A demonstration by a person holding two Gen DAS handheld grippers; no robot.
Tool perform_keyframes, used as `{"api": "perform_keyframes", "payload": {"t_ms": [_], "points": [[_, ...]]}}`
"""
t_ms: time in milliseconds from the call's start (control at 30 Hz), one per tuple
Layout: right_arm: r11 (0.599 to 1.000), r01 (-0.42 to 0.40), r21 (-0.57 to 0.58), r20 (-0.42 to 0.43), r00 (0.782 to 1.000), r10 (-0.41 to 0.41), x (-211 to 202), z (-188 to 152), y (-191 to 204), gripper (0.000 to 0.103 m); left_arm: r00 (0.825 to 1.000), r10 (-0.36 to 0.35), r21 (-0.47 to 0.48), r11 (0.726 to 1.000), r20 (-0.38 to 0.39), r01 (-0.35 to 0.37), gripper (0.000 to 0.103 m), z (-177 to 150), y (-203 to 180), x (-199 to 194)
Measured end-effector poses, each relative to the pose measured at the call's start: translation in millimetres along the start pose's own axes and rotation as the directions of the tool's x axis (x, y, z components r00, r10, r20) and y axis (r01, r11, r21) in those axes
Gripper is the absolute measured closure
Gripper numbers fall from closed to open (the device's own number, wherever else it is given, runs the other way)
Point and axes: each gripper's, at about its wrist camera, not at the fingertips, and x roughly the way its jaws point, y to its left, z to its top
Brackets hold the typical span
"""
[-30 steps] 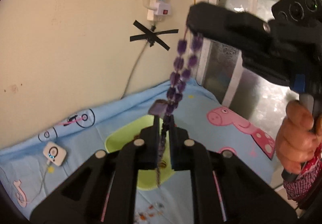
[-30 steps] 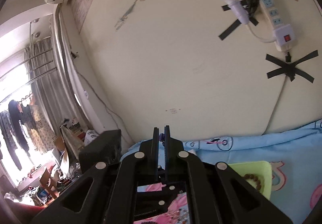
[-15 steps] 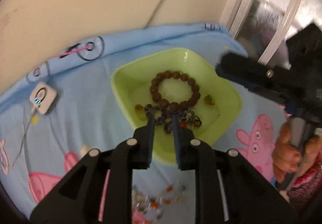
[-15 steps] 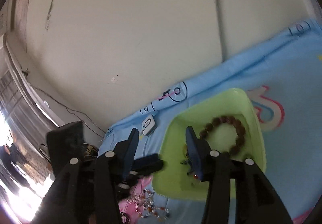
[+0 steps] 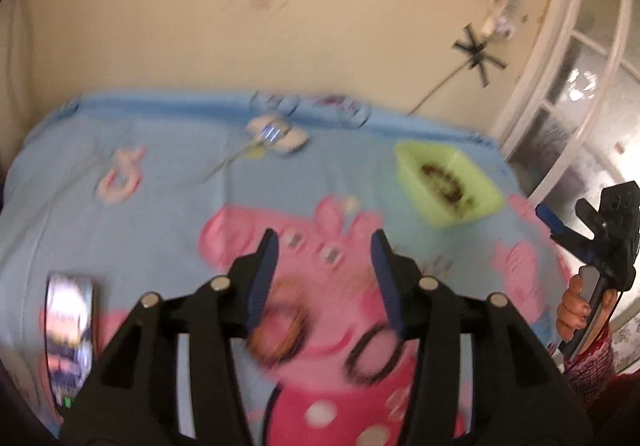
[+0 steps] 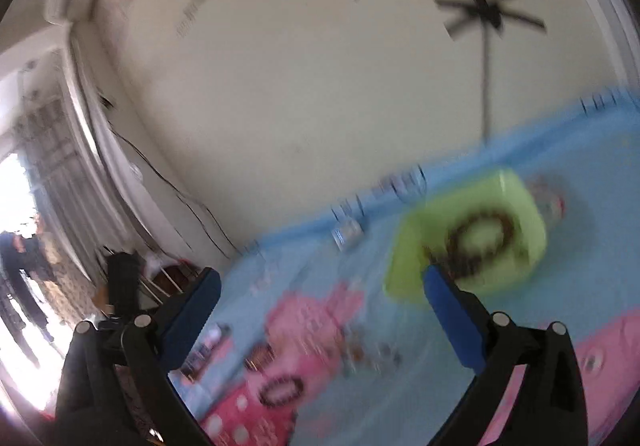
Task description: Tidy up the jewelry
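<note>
A lime-green tray (image 5: 476,165) (image 6: 524,205) sits on the blue cartoon cloth and holds a brown bead bracelet (image 6: 480,234) plus darker jewelry (image 5: 448,185). My left gripper (image 5: 324,246) hovers over the pink print with its jaws opening and nothing between them. Just below its left finger lies a brown bead bracelet (image 5: 280,338), and a dark bead bracelet (image 5: 376,358) (image 6: 280,390) rests to the right of that. My right gripper (image 6: 320,282) has its jaws opening wide and empty, left of the tray. It also appears at the right edge (image 5: 568,221), held by a hand.
A phone (image 5: 68,326) lies at the cloth's left front. A small white device (image 5: 276,135) with a cable sits near the wall. Small loose jewelry pieces (image 6: 372,354) are scattered on the cloth. Wall behind, glass door to the right.
The purple bead necklace left both grippers and went into the tray. Both grippers opened. The left one swung left, away from the tray, over the pink print; the right one dropped lower.
</note>
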Motion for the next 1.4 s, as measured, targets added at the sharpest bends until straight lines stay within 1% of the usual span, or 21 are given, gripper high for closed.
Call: {"api": "perform_keyframes", "payload": {"t_ms": [33, 67, 100, 167, 267, 400, 467, 567, 600, 633, 667, 700, 733, 800, 900, 967, 1000, 1033, 1100, 1333, 1400], "points": [[1.0, 0.021, -0.021, -0.052, 0.998, -0.022, 9.6, -12.4, 0.3, 0.038, 1.0, 0.01, -0.005, 1.0, -0.014, -0.01, 0.057, -8.8, 4.6, 1.9], [0.999, 0.037, -0.038, -0.098, 0.994, -0.04, 17.8, -19.1, 3.3, 0.059, 0.999, 0.016, -0.012, 1.0, -0.028, -0.016, 0.057, -18.6, 9.2, 3.0], [0.996, 0.064, -0.065, -0.184, 0.98, -0.075, 33.9, -29.4, 5.4, 0.07, 0.999, 0.016, -0.025, 1.0, -0.04, -0.017, 0.057, -29.7, 14.6, 3.4], [0.99, 0.074, -0.116, -0.276, 0.956, -0.104, 55.4, -42.7, 14.7, 0.079, 0.998, 0.006, -0.051, 0.999, -0.056, -0.009, 0.057, -48.0, 21.6, 3.2], [0.961, 0.078, -0.266, -0.341, 0.925, -0.169, 86.6, -55.5, 40.6, 0.082, 0.998, -0.014, -0.073, 0.997, -0.066, 0.009, 0.057, -63.7, 25.6, 3.6], [0.884, 0.024, -0.468, -0.394, 0.889, -0.233, 132.2, -67.1, 86.4, 0.082, 0.996, -0.048, -0.074, 0.996, -0.079, 0.043, 0.057, -82.3, 25.3, -0.9], [0.856, 0.007, -0.516, -0.412, 0.874, -0.256, 151.0, -72.6, 95.4, 0.082, 0.995, -0.052, -0.065, 0.997, -0.085, 0.047, 0.057, -88.6, 24.0, -2.1], [0.832, 0.0, -0.555, -0.46, 0.834, -0.307, 190.5, -75.2, 94.1, 0.082, 0.994, -0.053, -0.05, 0.998, -0.093, 0.049, 0.057, -95.7, 21.4, -3.7], [0.821, -0.004, -0.571, -0.486, 0.808, -0.334, 202.5, -79.8, 90.8, 0.088, 0.994, -0.055, -0.048, 0.998, -0.093, 0.051, 0.057, -97.5, 20.6, -4.7], [0.803, 0.001, -0.597, -0.465, 0.815, -0.347, 204.4, -80.5, 91.0, 0.103, 0.994, -0.059, -0.047, 0.997, -0.092, 0.055, 0.057, -97.8, 20.5, -5.6], [0.805, -0.025, -0.593, -0.494, 0.801, -0.339, 207.6, -79.6, 92.2, 0.103, 0.994, -0.063, -0.044, 0.997, -0.089, 0.059, 0.057, -97.8, 19.8, -6.7], [0.832, -0.024, -0.555, -0.516, 0.794, -0.321, 207.3, -73.4, 91.6, 0.103, 0.994, -0.063, -0.036, 0.998, -0.084, 0.061, 0.057, -96.4, 17.9, -7.9], [0.847, -0.028, -0.53, -0.524, 0.796, -0.302, 205.6, -69.1, 92.6, 0.103, 0.995, -0.064, -0.031, 0.998, -0.08, 0.062, 0.057, -94.9, 17.1, -8.3], [0.864, -0.035, -0.502, -0.509, 0.82, -0.262, 194.5, -55.5, 99.0, 0.103, 0.995, -0.072, -0.017, 0.997, -0.071, 0.071, 0.057, -89.4, 12.7, -7.7], [0.916, -0.063, -0.396, -0.468, 0.872, -0.143, 163.2, -20.7, 111.8, 0.103, 0.995, -0.077, 0.002, 0.997, -0.066, 0.077, 0.057, -79.1, 3.4, -3.4], [0.921, -0.073, -0.383, -0.43, 0.897, -0.107, 149.5, -4.4, 122.8, 0.103, 0.994, -0.088, 0.022, 0.996, -0.066, 0.09, 0.05, -70.7, -5.9, -0.3], [0.923, -0.083, -0.376, -0.405, 0.911, -0.082, 137.2, 5.8, 130.5, 0.103, 0.994, -0.093, 0.04, 0.995, -0.056, 0.095, 0.043, -65.4, -13.2, 1.0], [0.924, -0.09, -0.371, -0.391, 0.918, -0.068, 132.7, 11.6, 135.5, 0.103, 0.995, -0.093, 0.061, 0.994, -0.045, 0.095, 0.037, -60.9, -19.8, 1.9], [0.92, -0.1, -0.379, -0.35, 0.936, -0.043, 116.6, 26.0, 149.0, 0.103, 0.995, -0.092, 0.108, 0.99, -0.027, 0.095, 0.033, -50.9, -35.6, 4.8], [0.911, -0.103, -0.398, -0.22, 0.975, 0.014, 72.6, 63.2, 180.0, 0.103, 0.99, -0.144, 0.218, 0.966, 0.004, 0.14, 0.033, -12.7, -81.1, 29.1], [0.913, -0.102, -0.394, -0.178, 0.983, 0.033, 57.6, 77.1, 185.4, 0.103, 0.991, -0.135, 0.266, 0.956, 0.018, 0.126, 0.033, -6.9, -93.8, 37.5]]}}
